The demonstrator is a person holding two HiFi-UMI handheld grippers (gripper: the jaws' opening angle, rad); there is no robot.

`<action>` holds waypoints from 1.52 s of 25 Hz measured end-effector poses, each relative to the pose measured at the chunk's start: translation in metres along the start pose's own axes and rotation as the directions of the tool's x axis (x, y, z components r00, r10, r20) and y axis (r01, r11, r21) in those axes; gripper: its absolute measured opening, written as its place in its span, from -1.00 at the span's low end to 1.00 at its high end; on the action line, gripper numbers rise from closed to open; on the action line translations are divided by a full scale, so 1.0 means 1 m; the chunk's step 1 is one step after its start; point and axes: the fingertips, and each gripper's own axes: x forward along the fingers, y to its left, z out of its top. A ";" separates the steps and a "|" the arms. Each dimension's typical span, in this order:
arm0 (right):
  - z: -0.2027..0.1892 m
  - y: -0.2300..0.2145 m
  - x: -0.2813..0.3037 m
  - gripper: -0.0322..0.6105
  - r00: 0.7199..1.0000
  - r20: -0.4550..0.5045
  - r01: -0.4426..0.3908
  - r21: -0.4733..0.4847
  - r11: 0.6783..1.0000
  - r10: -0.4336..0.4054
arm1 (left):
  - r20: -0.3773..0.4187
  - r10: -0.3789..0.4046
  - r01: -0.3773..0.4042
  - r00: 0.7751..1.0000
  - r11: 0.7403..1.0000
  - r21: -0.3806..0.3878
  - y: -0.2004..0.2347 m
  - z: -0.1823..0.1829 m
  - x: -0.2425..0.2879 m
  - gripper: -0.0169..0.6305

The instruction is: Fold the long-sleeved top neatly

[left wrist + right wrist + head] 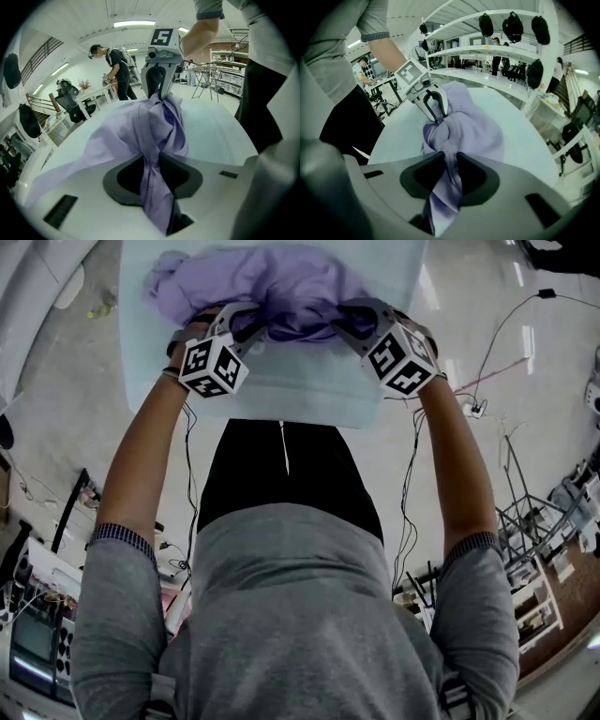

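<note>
A lilac long-sleeved top (281, 287) lies bunched in a heap on the pale table (309, 395). My left gripper (246, 326) is shut on a gathered fold of its near edge, the cloth pinched between the jaws (151, 161). A hand's width to the right, my right gripper (352, 322) is shut on another fold of the same edge (450, 161). The fabric hangs taut and twisted between the two grips. Each gripper view shows the other gripper across the cloth: the right gripper (159, 91) and the left gripper (433, 110). The sleeves are lost in the heap.
The table's near edge (281, 418) runs just in front of my body. Cables (487, 381) and metal racks (534, 521) stand on the floor to the right. A person (117, 70) stands at desks beyond the table. Shelves with dark bags (511, 28) stand beyond it too.
</note>
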 end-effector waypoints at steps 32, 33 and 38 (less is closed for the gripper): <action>0.206 -0.036 -0.265 -0.79 0.766 0.598 0.215 0.108 0.971 -0.236 | 0.415 0.321 -0.319 0.851 0.945 -0.076 0.125 0.211 -0.296 -0.83; 0.215 -0.036 -0.277 -0.79 0.759 0.607 0.224 0.099 0.970 -0.237 | 0.420 0.337 -0.333 0.843 0.939 -0.085 0.129 0.218 -0.307 -0.83; 0.260 -0.040 -0.326 -0.79 0.734 0.628 0.287 0.058 0.956 -0.258 | 0.464 0.401 -0.408 0.790 0.909 -0.091 0.156 0.255 -0.358 -0.83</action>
